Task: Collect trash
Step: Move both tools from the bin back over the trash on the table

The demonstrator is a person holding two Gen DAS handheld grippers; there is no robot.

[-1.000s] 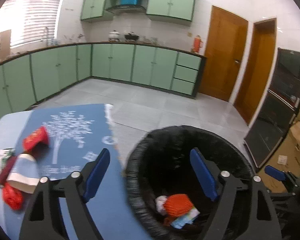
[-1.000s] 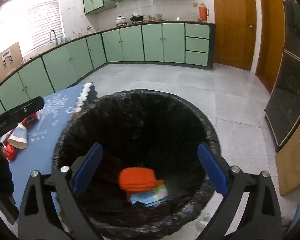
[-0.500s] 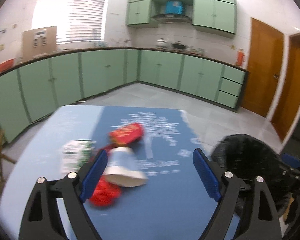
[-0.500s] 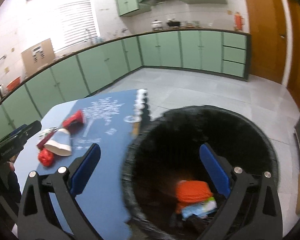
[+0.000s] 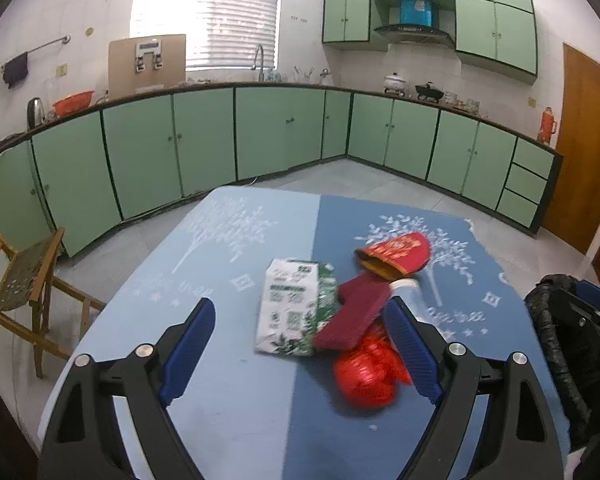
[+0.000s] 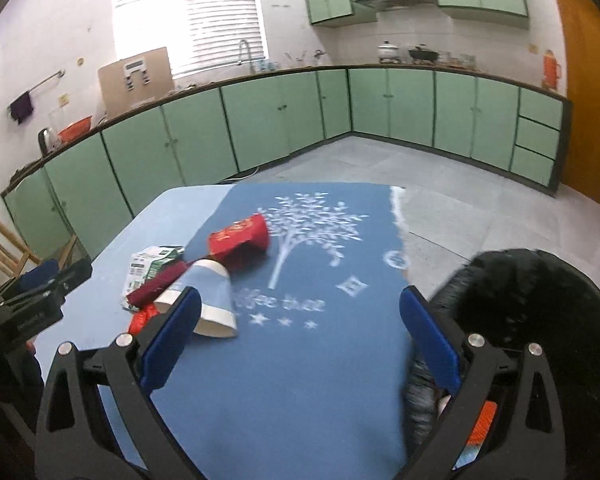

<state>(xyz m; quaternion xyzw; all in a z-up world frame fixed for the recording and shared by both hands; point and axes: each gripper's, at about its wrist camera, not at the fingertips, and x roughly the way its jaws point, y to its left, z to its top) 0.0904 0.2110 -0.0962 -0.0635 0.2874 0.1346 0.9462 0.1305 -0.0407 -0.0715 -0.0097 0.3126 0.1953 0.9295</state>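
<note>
Trash cluster on table (image 5: 236,400), mid-area toward left edge. Carton (image 5: 294,308) leftmost; flat packet (image 5: 350,316) leans across carton's right side. Crumpled wrapper (image 5: 366,376) nearest front edge. Paper cup (image 6: 210,300) on its side, right of packet. Pouch (image 6: 240,238) behind cup. Bin (image 6: 540,300) off table's right edge.

Blue tablecloth printed with white trees (image 5: 236,240) spread at centre, wooden folding chair (image 5: 24,284) seen at nine o'clock, mint-green base cabinets (image 5: 204,140) ranged behind, brown wooden door (image 5: 588,144) at three o'clock, orange thermos (image 5: 547,120) stood beside it.
</note>
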